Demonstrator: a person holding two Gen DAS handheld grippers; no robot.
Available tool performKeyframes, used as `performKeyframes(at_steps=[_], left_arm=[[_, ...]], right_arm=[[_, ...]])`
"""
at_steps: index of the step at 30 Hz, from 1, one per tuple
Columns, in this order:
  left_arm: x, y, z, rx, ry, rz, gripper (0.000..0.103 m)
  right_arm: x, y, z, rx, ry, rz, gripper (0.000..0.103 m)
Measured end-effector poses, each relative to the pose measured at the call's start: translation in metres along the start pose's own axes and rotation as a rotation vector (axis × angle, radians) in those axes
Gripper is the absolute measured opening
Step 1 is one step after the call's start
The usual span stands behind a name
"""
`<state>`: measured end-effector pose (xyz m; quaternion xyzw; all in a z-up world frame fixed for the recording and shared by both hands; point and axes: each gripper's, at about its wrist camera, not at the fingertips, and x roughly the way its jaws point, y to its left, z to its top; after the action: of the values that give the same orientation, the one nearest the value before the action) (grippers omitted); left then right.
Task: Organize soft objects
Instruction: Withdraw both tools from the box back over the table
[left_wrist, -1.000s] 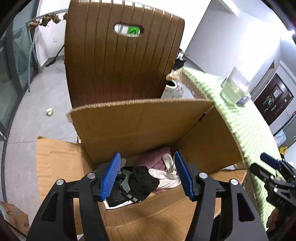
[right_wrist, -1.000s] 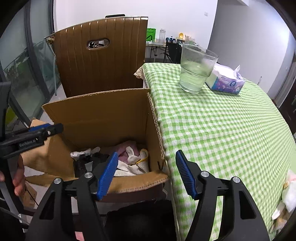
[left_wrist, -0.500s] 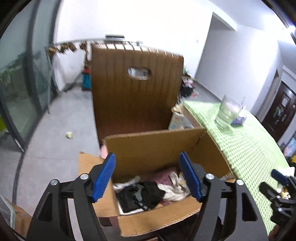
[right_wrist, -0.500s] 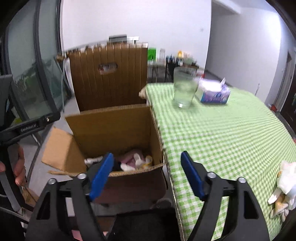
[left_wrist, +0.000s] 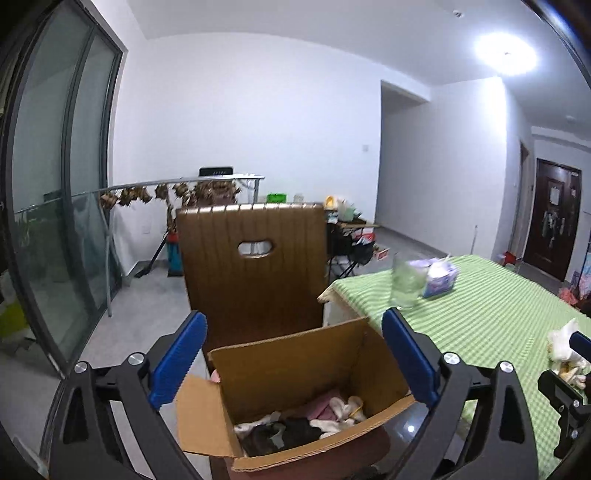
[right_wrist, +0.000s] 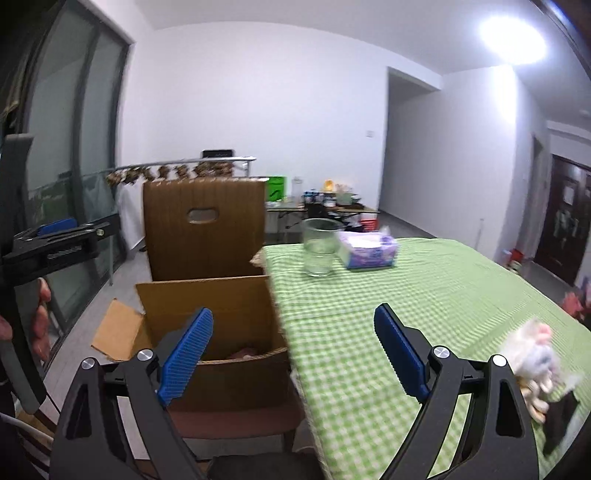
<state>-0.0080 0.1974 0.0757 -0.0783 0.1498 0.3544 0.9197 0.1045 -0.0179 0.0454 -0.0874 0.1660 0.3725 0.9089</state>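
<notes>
- Both our claws have pulled back from the cardboard box (left_wrist: 295, 373); left claw (left_wrist: 291, 362) and right claw (right_wrist: 293, 354) are opening wide, empty.
- Clothes (left_wrist: 295, 424) fill the box; a plush toy (right_wrist: 532, 362) lies on the surface (right_wrist: 424, 295).
- No writing is readable.

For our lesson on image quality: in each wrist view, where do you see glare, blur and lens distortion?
Left wrist view: the ceiling light blows out white, the glass is smeared, and the window frame bows. Right wrist view: the same glare, a blurred plush toy and tablecloth checks, dark rounded corners.
</notes>
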Motion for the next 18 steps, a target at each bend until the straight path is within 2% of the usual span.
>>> performKeyframes(at_steps=[8, 18], left_arm=[[-0.032, -0.035, 0.012, 0.061, -0.041, -0.074, 0.095], [-0.063, -0.081, 0.009, 0.101, -0.044, -0.185, 0.095]], right_arm=[[-0.05, -0.058, -0.004, 0.172, -0.031, -0.123, 0.087], [-0.114, -0.121, -0.026, 0.26, -0.037, -0.31, 0.087]])
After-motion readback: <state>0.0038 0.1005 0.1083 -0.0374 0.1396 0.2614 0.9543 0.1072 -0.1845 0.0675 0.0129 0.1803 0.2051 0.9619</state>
